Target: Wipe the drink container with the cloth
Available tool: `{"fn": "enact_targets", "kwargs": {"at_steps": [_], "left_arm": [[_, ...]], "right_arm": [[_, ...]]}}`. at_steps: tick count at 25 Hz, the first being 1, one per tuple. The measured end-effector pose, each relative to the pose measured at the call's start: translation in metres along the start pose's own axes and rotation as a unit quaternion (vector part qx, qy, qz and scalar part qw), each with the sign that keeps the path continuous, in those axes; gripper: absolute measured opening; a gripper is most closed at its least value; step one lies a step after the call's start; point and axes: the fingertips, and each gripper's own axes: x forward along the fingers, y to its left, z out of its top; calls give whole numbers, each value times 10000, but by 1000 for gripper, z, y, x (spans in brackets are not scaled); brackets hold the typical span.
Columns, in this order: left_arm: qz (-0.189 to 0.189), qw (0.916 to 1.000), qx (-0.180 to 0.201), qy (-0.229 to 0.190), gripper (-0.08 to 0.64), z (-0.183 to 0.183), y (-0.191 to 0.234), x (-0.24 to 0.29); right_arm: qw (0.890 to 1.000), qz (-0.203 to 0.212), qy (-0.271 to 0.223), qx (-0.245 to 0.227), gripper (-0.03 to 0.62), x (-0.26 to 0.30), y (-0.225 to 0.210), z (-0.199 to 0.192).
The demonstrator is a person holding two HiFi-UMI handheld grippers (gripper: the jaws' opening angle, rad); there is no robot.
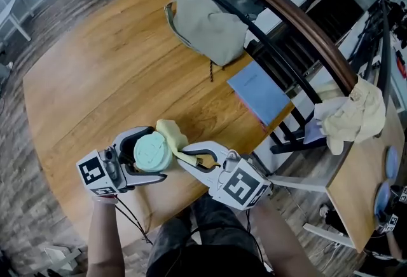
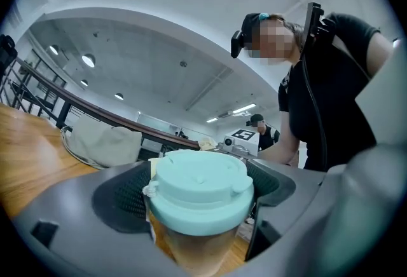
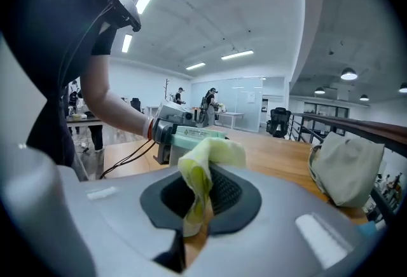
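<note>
1. Lower centre of the head view: gripping the drink container (image 1: 152,152) with the left gripper (image 1: 158,154), jaws wrapped round both sides and tight on it.
2. Standing upright, long axis vertical, mint-green lid pointing straight up at the head camera. Placed over the near part of the wooden table (image 1: 114,66).
3. Pinching the pale yellow cloth (image 1: 173,136) in the right gripper (image 1: 189,159), jaws closed on one end. Loose end laid against the container's upper-right side, up by the lid.
4. Only in the left gripper view: amber drink showing through the clear wall of the drink container (image 2: 200,231) below the lid, with meshed black pads (image 2: 124,196) on either side. Base hidden there, so no telling whether it rests on the table.
5. Only in the right gripper view: the cloth (image 3: 202,174) rising from between the pads as a narrow fold and flopping over at the top. Lid rim just behind it, left of centre.
6. Only from the head view: grey-green bag (image 1: 206,28) at the table's far edge, upper centre. Blue folder (image 1: 259,93) right of centre, at the table's edge. Dark curved railing (image 1: 299,21) behind both.
</note>
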Motion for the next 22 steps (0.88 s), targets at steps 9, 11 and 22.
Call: {"fn": "enact_targets", "kwargs": {"at_steps": [9, 11, 22], "left_arm": [[-149, 9999, 39, 76, 468, 0, -4, 2], [-138, 9999, 40, 82, 468, 0, -4, 2], [-72, 9999, 50, 147, 468, 1, -5, 4]], "right_arm": [[9975, 575, 186, 370, 25, 11, -4, -22], [9961, 651, 86, 582, 25, 12, -4, -26], [9911, 725, 248, 1086, 25, 12, 3, -61]]}}
